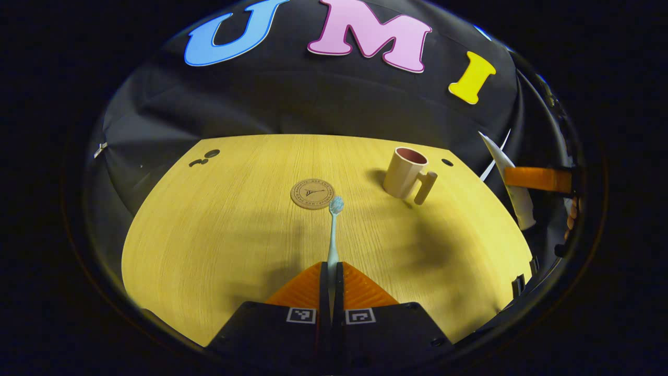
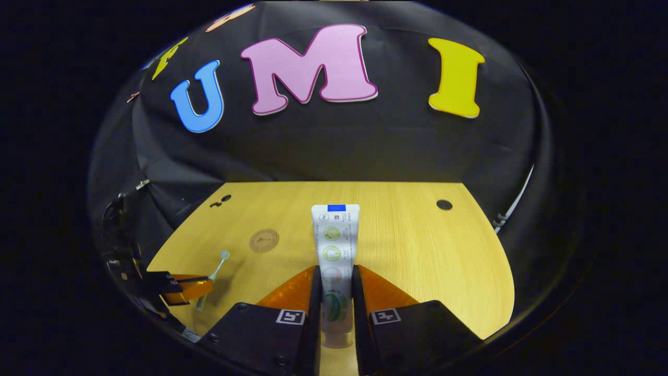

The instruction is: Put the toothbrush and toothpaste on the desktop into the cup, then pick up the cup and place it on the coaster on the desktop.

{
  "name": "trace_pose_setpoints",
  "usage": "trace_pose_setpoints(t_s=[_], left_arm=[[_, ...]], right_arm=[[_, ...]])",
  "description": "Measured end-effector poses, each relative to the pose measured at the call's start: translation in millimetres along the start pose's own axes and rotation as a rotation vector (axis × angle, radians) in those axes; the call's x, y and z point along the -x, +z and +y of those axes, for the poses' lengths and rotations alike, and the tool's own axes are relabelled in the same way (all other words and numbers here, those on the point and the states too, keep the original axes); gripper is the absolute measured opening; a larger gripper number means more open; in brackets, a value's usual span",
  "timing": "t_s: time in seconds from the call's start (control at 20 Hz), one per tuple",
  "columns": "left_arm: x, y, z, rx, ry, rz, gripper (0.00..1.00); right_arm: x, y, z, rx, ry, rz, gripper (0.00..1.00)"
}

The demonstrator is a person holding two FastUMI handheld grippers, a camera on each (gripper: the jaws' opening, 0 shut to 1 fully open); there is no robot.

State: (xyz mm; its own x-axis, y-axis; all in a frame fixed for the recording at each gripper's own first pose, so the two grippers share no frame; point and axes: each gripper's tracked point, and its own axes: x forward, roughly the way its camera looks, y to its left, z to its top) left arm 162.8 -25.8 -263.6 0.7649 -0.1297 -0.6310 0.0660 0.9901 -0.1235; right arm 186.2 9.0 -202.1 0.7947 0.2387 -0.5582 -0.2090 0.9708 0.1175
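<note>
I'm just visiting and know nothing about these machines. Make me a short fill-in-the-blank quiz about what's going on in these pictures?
1. The left tool is shut on the ____, whose bristle head points toward the coaster.
2. The right tool grips a white tube of ____.
3. The cup stands on the wooden desktop with nothing in it, and it has one ____ on its side.
4. The coaster's shape is ____.

Missing words: toothbrush; toothpaste; handle; round.
</note>
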Motion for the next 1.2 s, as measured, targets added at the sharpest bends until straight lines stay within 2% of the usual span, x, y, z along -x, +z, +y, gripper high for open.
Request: trace_pose_setpoints(t_s=[0.2,0.45,0.65,0.95,1.2], left_arm=[[7,4,-6,-0.001,-0.023,-0.031,0.06],[11,5,-10,0.018,-0.041,-0.062,0.06],[11,13,-11,0.027,-0.040,-0.091,0.06],[9,40,-21,0.107,-0.059,-0.151,0.06],[9,71,-20,0.142,-0.050,-0.207,0.06]], right_arm=[[-27,54,10,0.012,-0.004,-0.154,0.30],[-64,89,16,0.005,-0.010,-0.285,0.30],[-99,100,13,0.050,-0.026,-0.344,0.30],[-147,115,17,0.120,-0.029,-0.485,0.30],[-191,101,9,0.116,-0.051,-0.501,0.31]])
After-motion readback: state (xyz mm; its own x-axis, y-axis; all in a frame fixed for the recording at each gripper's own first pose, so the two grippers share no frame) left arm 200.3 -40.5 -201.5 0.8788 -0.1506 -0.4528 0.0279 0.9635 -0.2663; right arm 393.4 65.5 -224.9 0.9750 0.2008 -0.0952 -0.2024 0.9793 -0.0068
